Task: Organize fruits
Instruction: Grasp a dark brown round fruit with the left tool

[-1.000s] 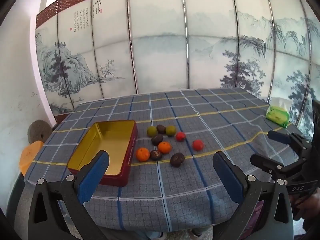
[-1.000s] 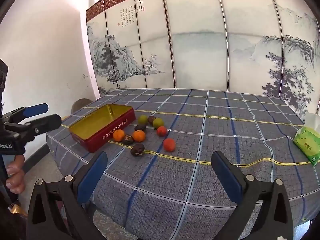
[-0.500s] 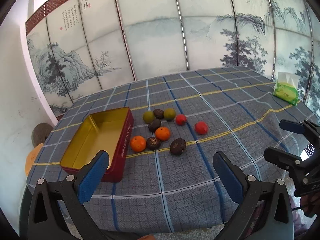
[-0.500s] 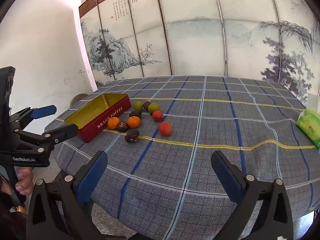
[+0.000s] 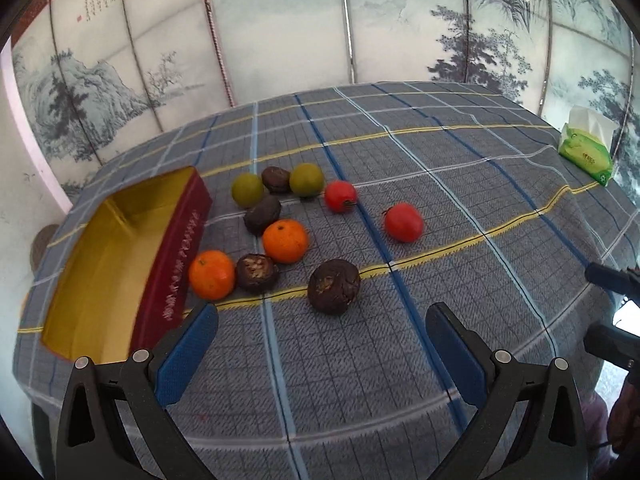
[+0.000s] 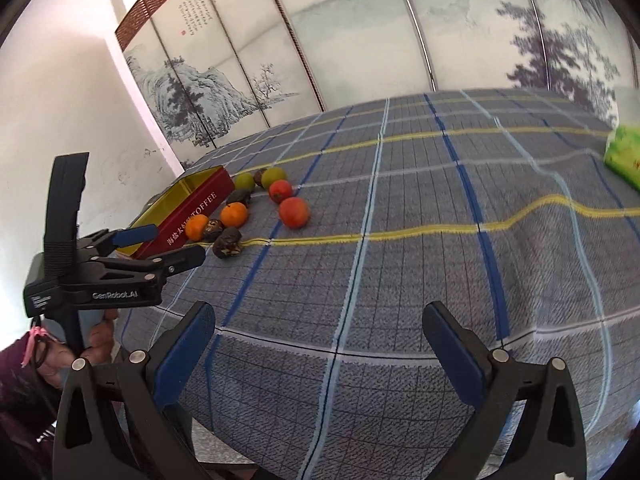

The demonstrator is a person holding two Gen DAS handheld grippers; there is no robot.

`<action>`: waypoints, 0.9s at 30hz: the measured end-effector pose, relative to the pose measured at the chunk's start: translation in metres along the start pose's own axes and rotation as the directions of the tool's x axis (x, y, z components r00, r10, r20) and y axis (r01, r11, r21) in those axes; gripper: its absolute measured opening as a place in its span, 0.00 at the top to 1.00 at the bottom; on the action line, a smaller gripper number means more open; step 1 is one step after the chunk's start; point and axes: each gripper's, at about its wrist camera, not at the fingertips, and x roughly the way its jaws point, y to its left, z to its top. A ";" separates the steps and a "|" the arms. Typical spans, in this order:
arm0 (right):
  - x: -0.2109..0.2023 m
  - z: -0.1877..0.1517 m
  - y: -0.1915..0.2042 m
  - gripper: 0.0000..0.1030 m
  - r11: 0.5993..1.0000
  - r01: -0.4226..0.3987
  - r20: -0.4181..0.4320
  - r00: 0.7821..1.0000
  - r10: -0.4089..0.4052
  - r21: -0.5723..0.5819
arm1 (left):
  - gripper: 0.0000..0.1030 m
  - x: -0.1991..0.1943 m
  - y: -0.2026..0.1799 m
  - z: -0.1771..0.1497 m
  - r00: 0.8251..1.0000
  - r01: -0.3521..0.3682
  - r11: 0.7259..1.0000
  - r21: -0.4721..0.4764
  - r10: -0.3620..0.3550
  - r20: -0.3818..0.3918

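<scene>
A: What's nearest the cameras?

B: Both tools hang over the near edge of the checked tablecloth [image 5: 460, 200]. The left gripper [image 5: 320, 332] has its blue-padded jaws spread wide with nothing between them. The right gripper [image 6: 318, 332] is the same, jaws apart and bare.

A: And the fruit?

B: Just beyond the left gripper lies a dark wrinkled fruit [image 5: 334, 286], on its own beside the yellow stripe. Left of it a second dark fruit [image 5: 256, 273] touches an orange [image 5: 211, 275], which sits just beside the long wall of the red tin [image 5: 176, 264]. A second orange [image 5: 285, 241] is right behind them.

A: Further back?

B: A third dark fruit [image 5: 262, 214], then two red fruits [image 5: 403, 222] [image 5: 340, 196] off to the right, apart from each other. Farthest are two green fruits [image 5: 247, 189] [image 5: 306, 179] with a fourth dark one [image 5: 276, 179] between them.

A: The tin itself?

B: Open, gold inside, holding no fruit.

A: Anything else?

B: A green tissue pack [image 5: 586, 152] at the far right corner, and a painted landscape screen [image 5: 280, 40] behind the table.
</scene>
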 end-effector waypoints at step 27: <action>0.021 -0.012 -0.003 0.00 0.999 -0.046 0.003 0.999 0.046 -0.004 | 0.64 0.048 0.023 0.013 0.991 0.102 0.993 -0.060 -0.106 -0.076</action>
